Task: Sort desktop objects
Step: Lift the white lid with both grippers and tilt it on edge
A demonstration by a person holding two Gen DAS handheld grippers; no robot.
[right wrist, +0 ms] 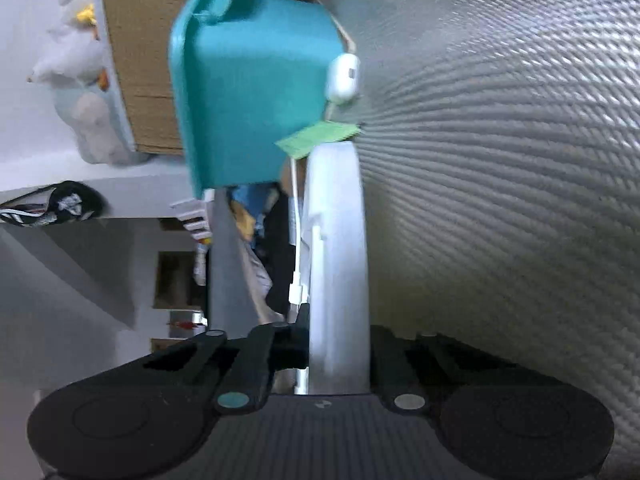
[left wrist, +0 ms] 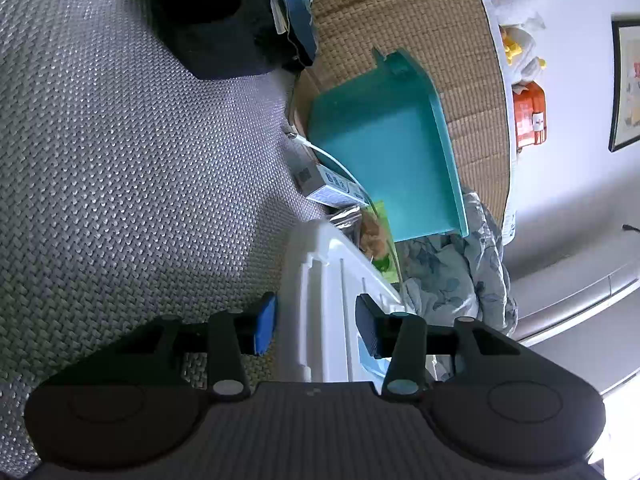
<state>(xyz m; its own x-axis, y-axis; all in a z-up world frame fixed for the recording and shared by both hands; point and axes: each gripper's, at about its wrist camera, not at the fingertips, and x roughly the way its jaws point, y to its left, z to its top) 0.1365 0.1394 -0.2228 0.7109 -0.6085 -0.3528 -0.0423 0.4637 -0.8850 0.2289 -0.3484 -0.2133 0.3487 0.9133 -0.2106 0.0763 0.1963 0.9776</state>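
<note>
Both views are rolled sideways. My left gripper (left wrist: pixel 316 330) has its jaws around the rim of a white plastic bin (left wrist: pixel 328 292), pads close to its wall. My right gripper (right wrist: pixel 340 344) is shut on the same white bin's wall (right wrist: pixel 336 240). A teal bin (left wrist: pixel 384 152) stands beyond it on the woven grey mat (left wrist: pixel 140 160); it also shows in the right wrist view (right wrist: pixel 248 92). Between the bins lie a green snack packet (left wrist: pixel 380 236), a small blue-and-white box (left wrist: pixel 332 188), a white cable (right wrist: pixel 298 240) and a white earbuds case (right wrist: pixel 342 76).
A black bag (left wrist: pixel 224 20) lies at the far end of the mat. A brown cardboard box (left wrist: pixel 400 12) stands behind the teal bin. Plush toys (right wrist: pixel 80 60) and an orange pack (left wrist: pixel 530 116) sit along the wall. A floral cloth (left wrist: pixel 452 272) lies by the white bin.
</note>
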